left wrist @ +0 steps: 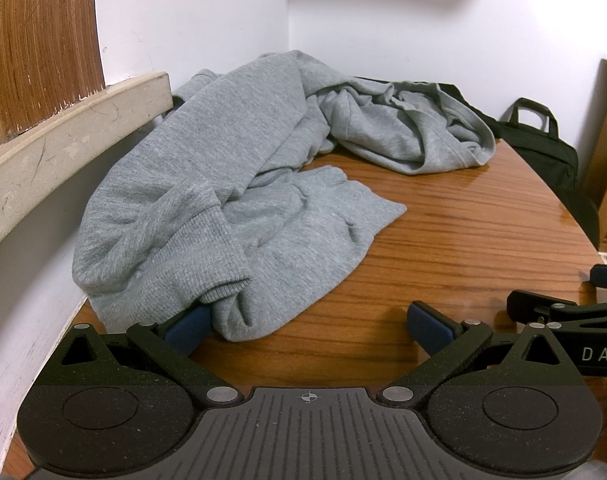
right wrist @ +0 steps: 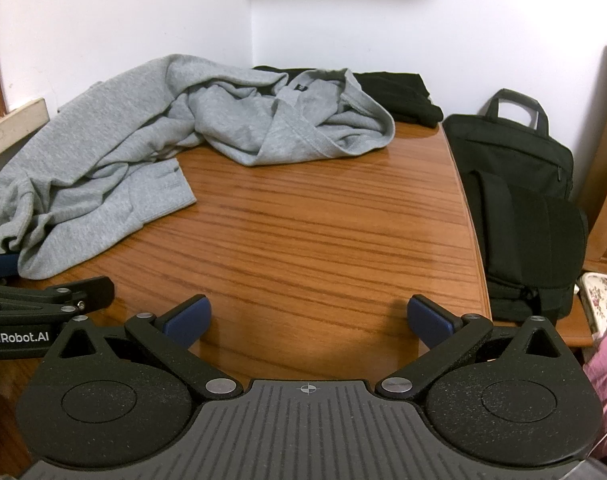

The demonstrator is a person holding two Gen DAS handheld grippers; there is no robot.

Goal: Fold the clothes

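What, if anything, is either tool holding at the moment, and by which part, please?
Nothing is held. The left tool is open at the grey sweatshirt's near edge; the right tool is open over bare table.

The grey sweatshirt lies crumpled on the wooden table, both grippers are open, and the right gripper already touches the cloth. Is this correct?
Not quite. The grey sweatshirt is crumpled on the wooden table and both grippers are open, but it is the left gripper, not the right, that touches the cloth: the left wrist view shows its left finger at the hem. In the right wrist view the right gripper has only bare table between its jaws.
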